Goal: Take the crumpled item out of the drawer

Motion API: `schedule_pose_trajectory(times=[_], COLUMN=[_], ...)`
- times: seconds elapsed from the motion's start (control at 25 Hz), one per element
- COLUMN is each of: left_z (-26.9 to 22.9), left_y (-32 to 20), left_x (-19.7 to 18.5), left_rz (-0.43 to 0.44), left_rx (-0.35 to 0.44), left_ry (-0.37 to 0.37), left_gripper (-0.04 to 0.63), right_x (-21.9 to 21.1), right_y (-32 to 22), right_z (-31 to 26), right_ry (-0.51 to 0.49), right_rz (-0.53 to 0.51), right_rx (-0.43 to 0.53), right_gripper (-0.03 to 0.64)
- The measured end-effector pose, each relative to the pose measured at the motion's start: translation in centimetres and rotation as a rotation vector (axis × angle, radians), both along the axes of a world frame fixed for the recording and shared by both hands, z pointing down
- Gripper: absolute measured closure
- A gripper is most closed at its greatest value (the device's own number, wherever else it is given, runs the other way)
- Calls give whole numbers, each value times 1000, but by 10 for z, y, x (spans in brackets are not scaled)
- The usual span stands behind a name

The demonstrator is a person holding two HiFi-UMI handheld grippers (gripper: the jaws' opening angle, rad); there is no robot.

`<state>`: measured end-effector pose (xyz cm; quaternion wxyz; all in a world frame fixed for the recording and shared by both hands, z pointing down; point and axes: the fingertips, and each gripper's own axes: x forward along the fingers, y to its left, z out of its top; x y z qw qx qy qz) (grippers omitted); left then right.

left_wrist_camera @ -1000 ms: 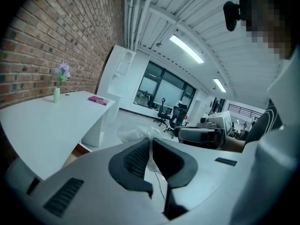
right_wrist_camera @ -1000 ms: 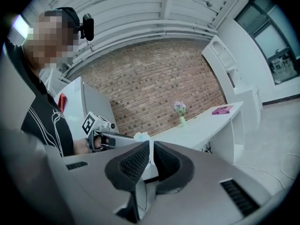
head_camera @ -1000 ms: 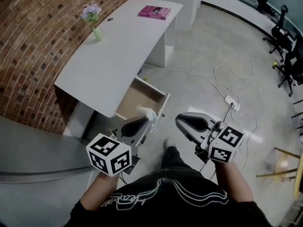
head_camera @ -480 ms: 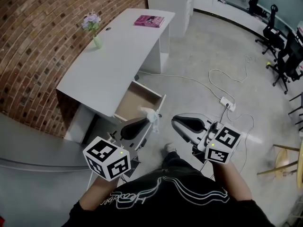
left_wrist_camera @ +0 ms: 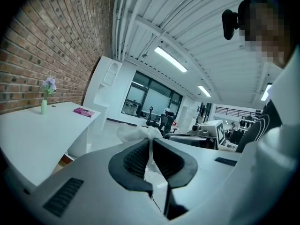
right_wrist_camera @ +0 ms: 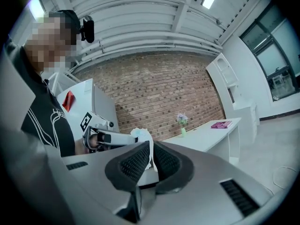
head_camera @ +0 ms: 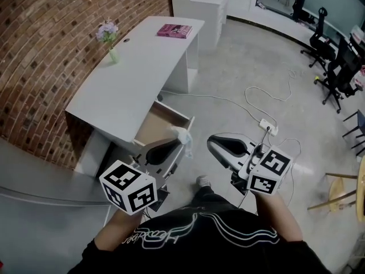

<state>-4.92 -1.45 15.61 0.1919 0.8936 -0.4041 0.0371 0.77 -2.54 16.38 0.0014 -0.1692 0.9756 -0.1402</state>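
Between my left gripper's pads sits the crumpled item, a white wad pinched tight. Its bulk puffs out past the tips and a thin tail hangs down through the slot between the pads. From the head view, I hold it raised by the front edge of the open drawer under the white desk. My right gripper hangs near the wad without touching it, jaws together on nothing.
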Motion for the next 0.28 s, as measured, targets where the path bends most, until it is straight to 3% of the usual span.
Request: schedule_pose_trajectory(times=[0.28], left_z=[0], left_y=[4], left_x=[10], left_rz=[11], left_rx=[-5], left_ry=[-6], left_gripper=[557], right_x=[9], right_y=[1], right_z=[-2], right_ry=[-23], right_rz=[26], right_rx=[-14], right_gripper=[561])
